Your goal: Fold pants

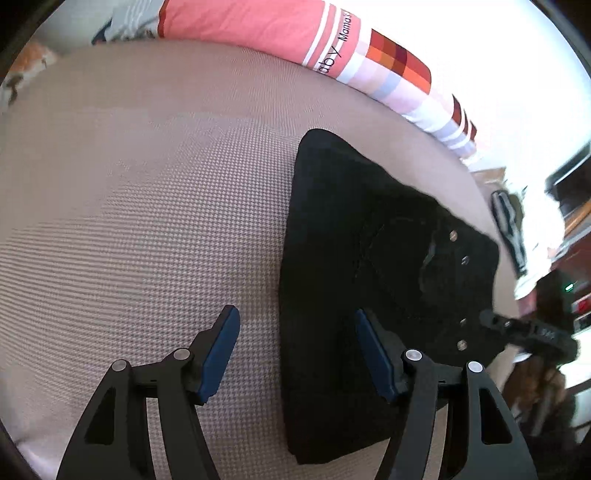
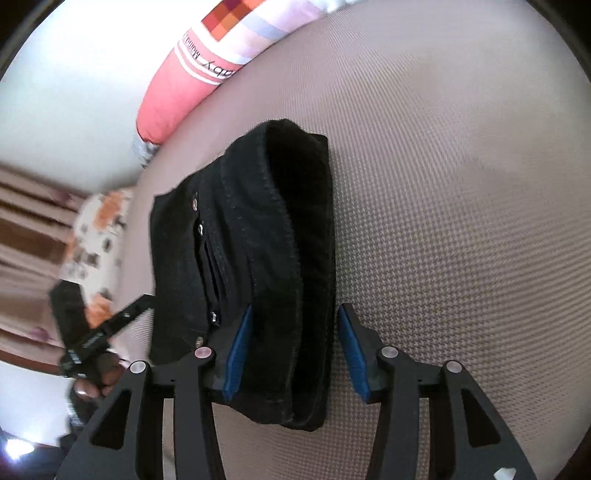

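Note:
Black pants (image 1: 369, 266) lie folded into a compact stack on a beige textured bed cover (image 1: 147, 221). Metal rivets show near the waistband. My left gripper (image 1: 295, 350) is open, its jaws standing either side of the stack's left edge, just above it. In the right wrist view the pants (image 2: 258, 258) lie with a folded edge between the jaws of my right gripper (image 2: 293, 354), which is open and not clamped on the cloth. The other gripper shows at the right edge of the left wrist view (image 1: 532, 332) and at the left of the right wrist view (image 2: 92, 332).
A long pink and checked bolster pillow (image 1: 277, 29) runs along the far edge of the bed; it also shows in the right wrist view (image 2: 192, 81). A patterned orange and white cloth (image 2: 96, 236) lies at the bed's left edge. Furniture (image 1: 569, 206) stands beyond the bed.

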`<move>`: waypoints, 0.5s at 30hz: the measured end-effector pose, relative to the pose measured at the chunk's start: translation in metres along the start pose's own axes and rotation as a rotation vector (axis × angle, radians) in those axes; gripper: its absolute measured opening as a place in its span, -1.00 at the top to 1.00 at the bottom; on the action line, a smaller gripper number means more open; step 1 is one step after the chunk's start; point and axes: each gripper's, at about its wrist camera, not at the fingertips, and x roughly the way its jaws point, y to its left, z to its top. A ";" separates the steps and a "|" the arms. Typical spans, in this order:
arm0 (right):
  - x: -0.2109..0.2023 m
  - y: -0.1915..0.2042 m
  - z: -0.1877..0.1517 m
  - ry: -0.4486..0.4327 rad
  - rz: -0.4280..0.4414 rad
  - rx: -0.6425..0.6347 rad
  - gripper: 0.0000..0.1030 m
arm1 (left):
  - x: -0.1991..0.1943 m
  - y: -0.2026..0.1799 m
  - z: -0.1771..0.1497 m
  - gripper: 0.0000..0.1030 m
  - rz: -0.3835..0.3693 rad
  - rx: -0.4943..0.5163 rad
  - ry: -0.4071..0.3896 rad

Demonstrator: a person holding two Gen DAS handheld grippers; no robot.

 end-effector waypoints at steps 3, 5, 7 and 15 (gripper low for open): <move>0.001 -0.008 0.001 0.010 0.068 0.010 0.13 | 0.005 0.007 0.006 -0.27 -0.060 -0.045 0.025; 0.002 -0.012 0.002 0.012 0.107 0.014 0.13 | 0.006 0.008 0.008 -0.27 -0.079 -0.058 0.025; 0.001 -0.014 0.002 0.017 0.129 0.007 0.14 | 0.007 0.007 0.010 -0.27 -0.090 -0.051 0.033; 0.001 -0.022 0.009 0.042 0.179 -0.019 0.12 | 0.017 0.006 0.018 -0.27 -0.182 -0.058 0.071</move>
